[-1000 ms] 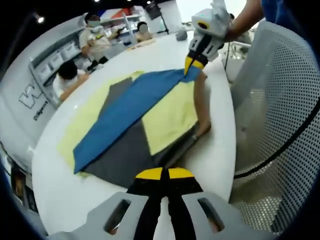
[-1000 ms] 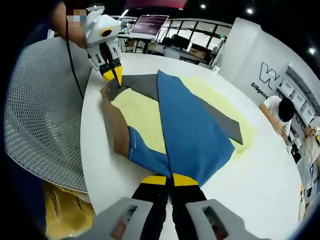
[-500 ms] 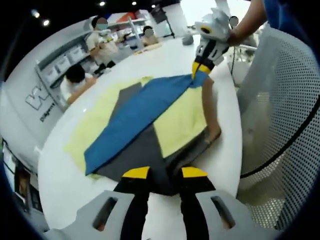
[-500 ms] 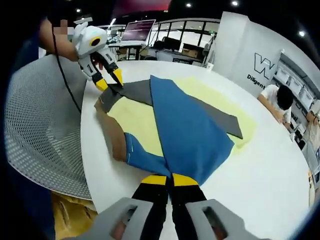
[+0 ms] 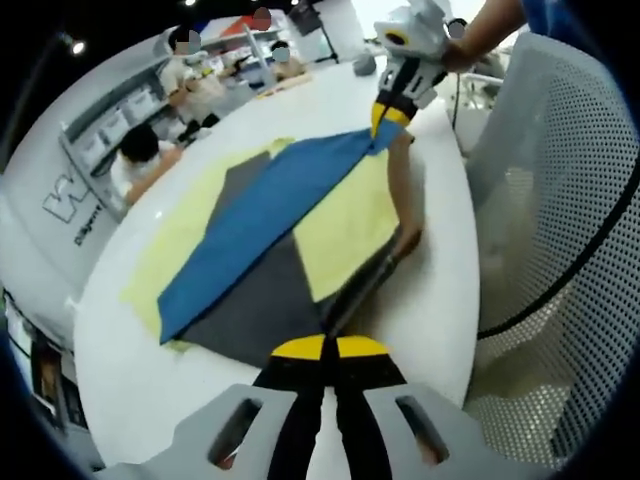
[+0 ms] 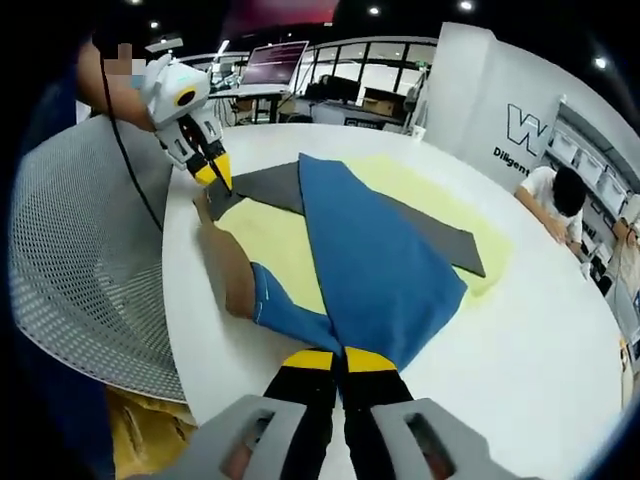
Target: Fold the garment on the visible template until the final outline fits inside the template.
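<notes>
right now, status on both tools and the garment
Left tool shut on garment's grey corner. Right tool shut on its blue corner. Garment spread flat over yellow template on white table, part folded. Nothing in the way.

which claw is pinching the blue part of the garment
The right claw: it is shut on the blue panel, while the left claw grips the grey end.

A round white table (image 6: 560, 360) sits beside a white mesh chair (image 6: 80, 250); a lettered white wall (image 6: 500, 110), ceiling spotlights (image 6: 465, 6) and seated people (image 5: 140, 160) lie beyond.
</notes>
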The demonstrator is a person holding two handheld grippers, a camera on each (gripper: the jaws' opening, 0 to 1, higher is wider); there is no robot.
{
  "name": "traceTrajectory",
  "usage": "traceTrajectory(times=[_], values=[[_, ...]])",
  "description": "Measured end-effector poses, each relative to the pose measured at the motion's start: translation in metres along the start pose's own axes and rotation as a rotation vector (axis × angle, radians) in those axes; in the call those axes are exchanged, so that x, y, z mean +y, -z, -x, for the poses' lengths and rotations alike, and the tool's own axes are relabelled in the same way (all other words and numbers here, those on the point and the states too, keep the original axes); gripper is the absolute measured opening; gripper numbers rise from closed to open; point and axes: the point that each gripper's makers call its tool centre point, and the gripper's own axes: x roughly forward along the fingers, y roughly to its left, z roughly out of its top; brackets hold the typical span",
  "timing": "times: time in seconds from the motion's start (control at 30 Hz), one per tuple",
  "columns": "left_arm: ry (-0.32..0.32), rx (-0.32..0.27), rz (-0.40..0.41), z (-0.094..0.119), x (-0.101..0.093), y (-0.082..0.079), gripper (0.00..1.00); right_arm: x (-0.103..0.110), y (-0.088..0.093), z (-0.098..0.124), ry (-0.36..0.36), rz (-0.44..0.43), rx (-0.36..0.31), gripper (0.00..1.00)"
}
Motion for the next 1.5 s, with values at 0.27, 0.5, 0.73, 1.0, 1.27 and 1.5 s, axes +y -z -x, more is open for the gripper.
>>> traceTrajectory(times=[0.27,0.5,0.73,1.0,1.27,1.5], values=[[0.02,0.001,0.052,0.006,-0.002,0.0,0.0,-0.003,-0.006,0.008,-0.017,-0.085,-0.031,0.0],[0.047,-0.021,0.118,0.022,-0.006,-0.003,0.0,0.005,-0.012,0.014,-0.054,-0.122,-0.043,0.0],[0.12,-0.018,0.129,0.036,-0.023,0.0,0.0,0.025,-0.006,0.028,-0.11,-0.161,-0.024,0.0],[0.172,-0.024,0.15,0.053,-0.036,-0.005,0.0,0.04,-0.008,0.044,-0.147,-0.216,-0.021,0.0],[0.144,-0.056,0.179,0.051,-0.008,-0.021,0.0,0.007,-0.035,0.038,-0.095,-0.294,-0.079,0.0],[0.094,-0.086,0.219,0.044,0.034,-0.03,0.0,-0.03,-0.056,0.023,-0.068,-0.328,-0.104,0.0]])
